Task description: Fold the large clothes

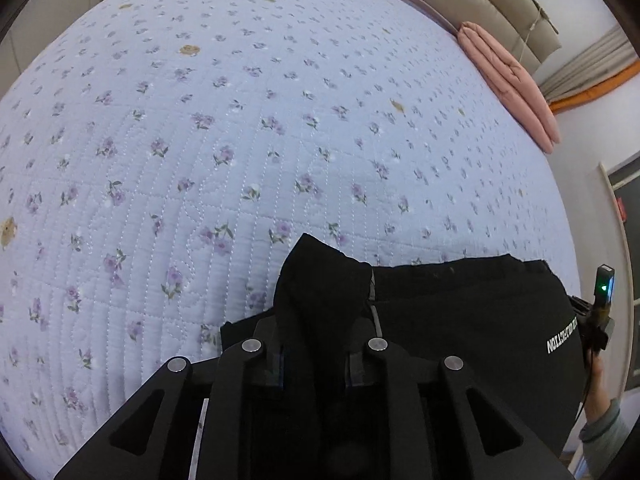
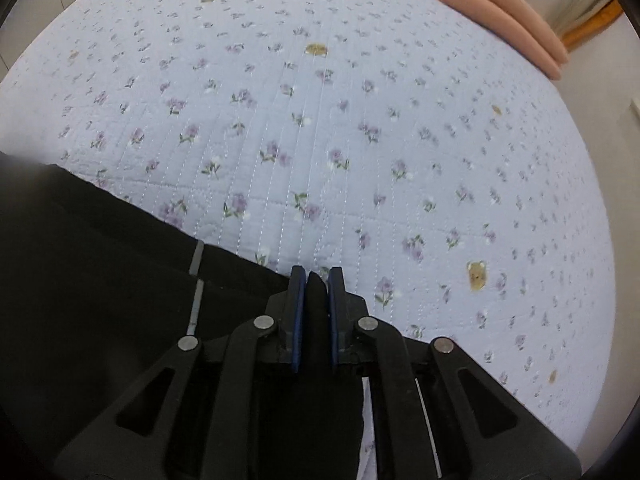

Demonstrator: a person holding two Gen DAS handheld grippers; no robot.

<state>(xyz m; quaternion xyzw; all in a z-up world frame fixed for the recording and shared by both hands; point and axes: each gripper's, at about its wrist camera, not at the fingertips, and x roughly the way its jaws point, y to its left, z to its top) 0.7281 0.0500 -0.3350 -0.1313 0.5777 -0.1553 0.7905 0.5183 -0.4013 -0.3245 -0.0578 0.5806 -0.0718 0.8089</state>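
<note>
A large black garment (image 1: 460, 320) with white lettering hangs stretched between my two grippers above a bed. My left gripper (image 1: 316, 344) is shut on a bunched corner of the black garment, which covers its fingertips. In the right wrist view my right gripper (image 2: 316, 280) is shut on a fold of the same garment (image 2: 100, 280), which spreads away to the left with a thin grey stripe. The right gripper's housing and the hand holding it show at the right edge of the left wrist view (image 1: 600, 320).
The bed's pale blue quilted cover with small purple flowers (image 1: 260, 128) fills both views (image 2: 360, 140). A folded pink blanket (image 1: 516, 84) lies at the bed's far right by a beige headboard; it also shows in the right wrist view (image 2: 500, 16).
</note>
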